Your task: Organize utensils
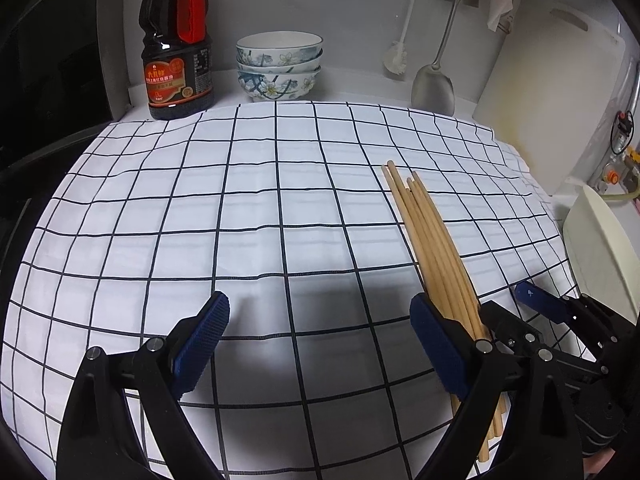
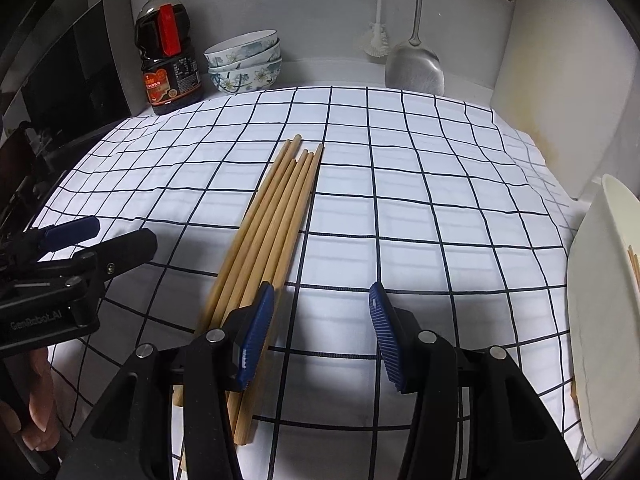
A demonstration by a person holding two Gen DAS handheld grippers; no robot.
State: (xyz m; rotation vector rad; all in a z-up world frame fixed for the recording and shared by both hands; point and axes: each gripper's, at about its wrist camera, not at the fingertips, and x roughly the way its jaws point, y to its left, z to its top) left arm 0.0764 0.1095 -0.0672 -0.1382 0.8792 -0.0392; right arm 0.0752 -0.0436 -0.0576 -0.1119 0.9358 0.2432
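Here, a bundle of wooden chopsticks (image 2: 276, 216) lies on a white tablecloth with a dark grid (image 2: 400, 200), the sticks side by side and pointing toward the back wall. The right gripper (image 2: 320, 320) hovers low over the cloth with its blue-padded jaws standing partly apart and nothing between them; its left finger (image 2: 256, 328) sits over the near ends of the chopsticks, though whether it touches them cannot be told. The left gripper (image 1: 320, 340) is spread wide over bare cloth just left of the bundle, gripping nothing, its right finger (image 1: 438, 344) close beside the sticks. At the back stand a dark soy sauce bottle with a red handle (image 1: 176, 60) and a stack of floral bowls (image 1: 279, 66). A metal spatula (image 2: 416, 68) and a white brush (image 2: 376, 42) hang against the wall. A pale tray (image 2: 596, 320) sits at the cloth's right edge, with a few sticks just visible inside it.
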